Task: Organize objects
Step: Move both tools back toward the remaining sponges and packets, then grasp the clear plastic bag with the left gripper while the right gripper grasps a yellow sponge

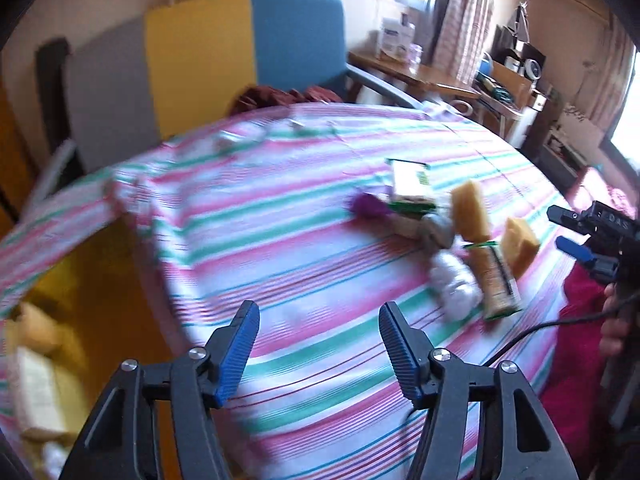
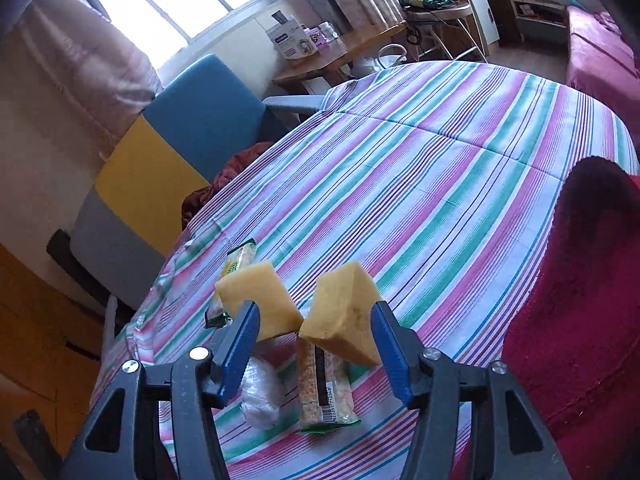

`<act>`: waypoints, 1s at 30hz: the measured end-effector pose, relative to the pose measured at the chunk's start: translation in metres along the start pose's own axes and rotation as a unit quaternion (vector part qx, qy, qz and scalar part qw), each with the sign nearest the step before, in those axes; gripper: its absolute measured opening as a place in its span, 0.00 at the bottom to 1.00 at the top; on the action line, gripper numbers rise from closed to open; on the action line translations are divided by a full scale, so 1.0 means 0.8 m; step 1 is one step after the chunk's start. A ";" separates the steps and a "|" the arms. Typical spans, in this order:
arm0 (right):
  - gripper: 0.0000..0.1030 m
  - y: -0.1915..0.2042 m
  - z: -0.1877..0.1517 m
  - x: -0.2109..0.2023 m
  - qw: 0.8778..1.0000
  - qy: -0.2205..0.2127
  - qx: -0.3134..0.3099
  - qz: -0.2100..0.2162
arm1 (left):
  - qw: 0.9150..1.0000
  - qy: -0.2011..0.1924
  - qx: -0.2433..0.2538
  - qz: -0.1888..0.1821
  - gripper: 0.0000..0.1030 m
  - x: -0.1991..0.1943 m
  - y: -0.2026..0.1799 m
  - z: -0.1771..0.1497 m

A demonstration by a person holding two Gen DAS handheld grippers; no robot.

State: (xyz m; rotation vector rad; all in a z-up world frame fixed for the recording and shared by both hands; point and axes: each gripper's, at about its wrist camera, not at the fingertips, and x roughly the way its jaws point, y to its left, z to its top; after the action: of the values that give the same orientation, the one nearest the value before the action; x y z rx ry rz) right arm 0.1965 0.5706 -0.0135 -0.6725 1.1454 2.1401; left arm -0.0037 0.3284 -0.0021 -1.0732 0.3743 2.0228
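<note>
Two yellow sponges are standing on edge on the striped desk [image 2: 460, 168], almost touching at their near corners. In the right wrist view, the left sponge [image 2: 260, 300] is lying partly behind the left finger of the right gripper [image 2: 314, 344], and the right sponge [image 2: 346, 316] is sitting just inside the right finger. Both fingers are standing partly open; whether the pads are pressing the sponges cannot be told.

One long snack bar [image 2: 326, 392] in a green-edged wrapper is lying flat below the sponges, between the fingers. One clear plastic bag [image 2: 260, 396] is lying just left of it. A second, green-edged pack [image 2: 236, 280] is lying beyond the left sponge, close to the desk's left edge.

The left gripper [image 1: 318, 346] is hovering partly open over bare cloth with nothing between its fingers. The cluster is lying well ahead and to its right, blurred, along with one purple item [image 1: 370, 205]. Wide open cloth is stretching across the far and right side of the desk. A red cloth [image 2: 580, 300] is covering the near right edge.
</note>
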 end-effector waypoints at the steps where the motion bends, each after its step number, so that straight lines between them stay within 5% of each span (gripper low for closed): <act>1: 0.57 -0.002 0.000 0.001 1.000 0.001 0.006 0.004 | 1.000 0.012 0.000 -0.012 0.57 0.014 -0.011 0.004; 9: 0.57 -0.004 -0.001 0.006 1.000 0.007 0.008 0.014 | 0.993 0.070 0.011 -0.093 0.54 0.096 -0.084 0.019; 18: 0.57 -0.003 0.000 0.009 1.000 0.013 0.001 0.013 | 0.988 0.090 0.005 -0.126 0.56 0.151 -0.127 0.031; 30: 0.57 -0.004 0.003 0.012 1.000 0.017 -0.003 -0.006 | 0.984 0.088 -0.023 -0.150 0.38 0.151 -0.090 0.012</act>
State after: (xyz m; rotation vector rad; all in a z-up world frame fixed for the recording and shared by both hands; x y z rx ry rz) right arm 0.1920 0.5769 -0.0205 -0.7194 1.1517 2.1304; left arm 0.0068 0.4418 -0.0851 -1.2621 0.2395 1.6832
